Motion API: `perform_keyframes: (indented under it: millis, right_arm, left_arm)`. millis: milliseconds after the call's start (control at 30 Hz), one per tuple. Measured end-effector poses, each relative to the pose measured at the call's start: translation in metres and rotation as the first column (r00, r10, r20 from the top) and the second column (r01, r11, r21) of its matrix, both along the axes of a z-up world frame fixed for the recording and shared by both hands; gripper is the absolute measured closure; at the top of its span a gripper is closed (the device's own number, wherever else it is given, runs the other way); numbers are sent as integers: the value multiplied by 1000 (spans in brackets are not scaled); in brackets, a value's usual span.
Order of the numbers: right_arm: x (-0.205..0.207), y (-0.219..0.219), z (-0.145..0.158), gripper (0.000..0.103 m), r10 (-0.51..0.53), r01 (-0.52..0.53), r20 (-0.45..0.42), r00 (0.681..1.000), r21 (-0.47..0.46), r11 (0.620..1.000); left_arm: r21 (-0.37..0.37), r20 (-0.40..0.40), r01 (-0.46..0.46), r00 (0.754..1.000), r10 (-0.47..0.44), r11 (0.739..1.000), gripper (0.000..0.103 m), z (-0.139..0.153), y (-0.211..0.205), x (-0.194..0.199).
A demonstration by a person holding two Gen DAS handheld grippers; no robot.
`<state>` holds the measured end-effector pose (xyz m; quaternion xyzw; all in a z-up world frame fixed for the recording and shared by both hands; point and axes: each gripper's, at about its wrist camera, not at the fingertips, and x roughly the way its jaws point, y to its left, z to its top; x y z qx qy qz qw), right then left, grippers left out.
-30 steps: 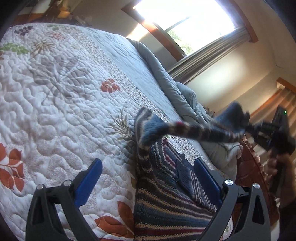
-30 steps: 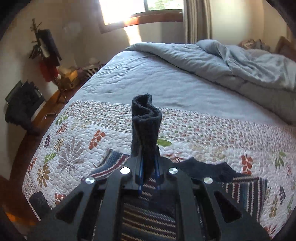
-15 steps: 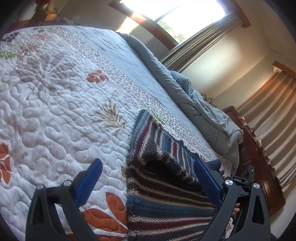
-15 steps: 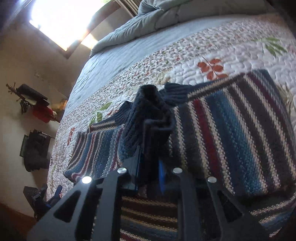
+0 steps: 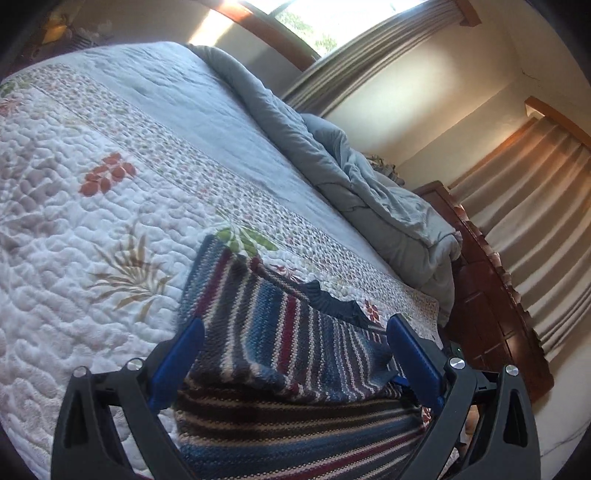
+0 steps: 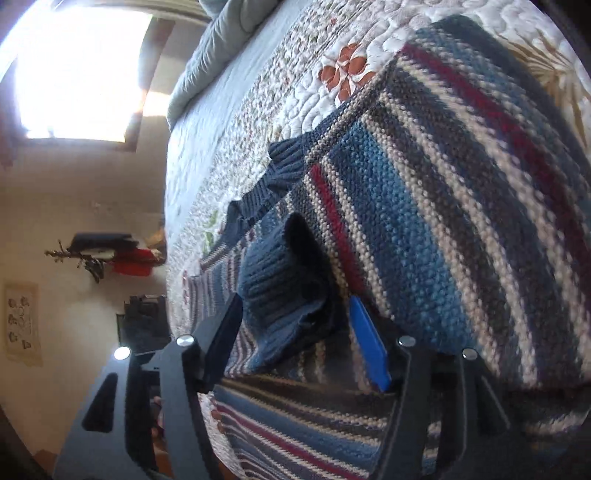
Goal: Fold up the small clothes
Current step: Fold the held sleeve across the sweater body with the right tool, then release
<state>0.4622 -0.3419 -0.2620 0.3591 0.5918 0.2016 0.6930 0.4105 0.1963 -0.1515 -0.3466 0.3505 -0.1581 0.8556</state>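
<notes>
Left wrist: striped sweater [image 5: 280,332] on quilt [image 5: 74,221], crumpled duvet [image 5: 369,192] beyond; both hand-held grippers open.

A lived-in bedroom of a home is showing in both views. A wide bed [image 5: 207,122] is filling most of the scene, wearing a white quilted coverlet [image 5: 74,206] stitched with red flowers and leafy sprigs, while a grey duvet [image 5: 362,188] is lying rumpled toward the far side. Sunlight is pouring through a wood-framed window [image 5: 295,22] with grey curtains [image 5: 369,55] hanging beside it, and long beige drapes [image 5: 532,206] are covering another wall. Dark carved wooden furniture [image 5: 491,306] is standing against the bed's edge. In the right wrist view, clothes are hanging on a wall rack [image 6: 110,254] and a printed chart [image 6: 22,325] is hanging on the cream plaster.
</notes>
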Motion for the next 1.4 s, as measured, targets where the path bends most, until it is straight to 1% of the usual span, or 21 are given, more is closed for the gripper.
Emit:
perform_keyframes:
  millis: [133,200,267,300,333,400,467,500,567,633,667,733,767,867,1033,1067,1100,1133,1300,1333,1400]
  right_arm:
    - [20,13,3,40,61,-61,15,998,-31,998]
    - [28,23,5,40,106,-104,31,994,-63,993]
    - [31,32,8,70,154,-148,43,987,-119,982]
    - [34,38,12,93,180,-170,53,982,-152,974]
    - [34,40,21,94,192,-176,80,978,-169,970]
    - [31,40,51,95,177,-146,192,965,-163,976]
    - [31,34,66,95,138,-99,238,961,-169,981]
    - [35,28,62,94,106,-64,207,973,-200,978]
    - [39,19,43,87,83,-48,132,988,-248,968]
    - [35,10,27,70,74,-56,64,995,-243,968]
    - [32,5,27,58,55,-38,72,996,-226,973]
    - [18,-8,34,46,12,12,110,994,-218,976]
    - [10,-15,36,46,-11,35,115,993,-204,978]
    - [-7,-25,26,47,-31,38,59,998,-124,992]
    - [1,-14,17,46,-27,29,43,999,-36,999]
    - [4,-8,14,47,-33,34,38,999,-26,999]
    - [7,-5,14,61,-34,35,36,999,-36,999]
    - [9,-3,16,94,-18,20,41,999,-55,998]
    - [3,-5,52,96,16,11,186,982,-144,990]
    - [1,-9,55,96,12,19,195,981,-153,988]
    - [-2,-24,42,96,10,17,165,986,-163,986]
  left_arm:
    - [5,-71,68,995,-68,998,4,-18,-15,22]
    - [26,-106,74,992,-70,997,4,-28,-20,27]
    - [39,-123,78,990,-73,996,4,-35,-20,27]
    - [44,-132,75,989,-69,996,4,-38,-20,26]
    - [43,-130,71,989,-65,997,4,-39,-19,25]
    - [38,-112,53,993,-49,998,4,-35,-16,21]
    - [18,-61,50,997,-49,999,4,-27,-16,16]
    - [21,-55,56,997,-54,998,4,-25,-18,16]
    - [27,-61,56,997,-55,998,4,-25,-22,16]
    - [25,-79,52,996,-49,998,4,-28,-22,15]
    - [19,-82,45,996,-44,999,4,-28,-20,14]
    - [13,-66,32,997,-31,999,4,-24,-12,10]
    - [14,-57,28,998,-27,1000,4,-21,-8,8]
    - [-7,-53,20,998,-21,1000,4,-16,2,8]
    - [-50,-90,67,993,-71,997,4,-23,-8,16]
    - [-44,-96,75,992,-79,996,4,-25,-13,18]
    - [-32,-109,85,990,-88,996,4,-28,-18,21]
    - [-26,-118,91,989,-93,996,4,-31,-22,22]
    - [-20,-136,107,985,-108,994,4,-41,-35,26]
    - [-17,-147,117,982,-118,993,4,-44,-39,27]
    - [-5,-172,139,975,-138,990,4,-52,-46,29]
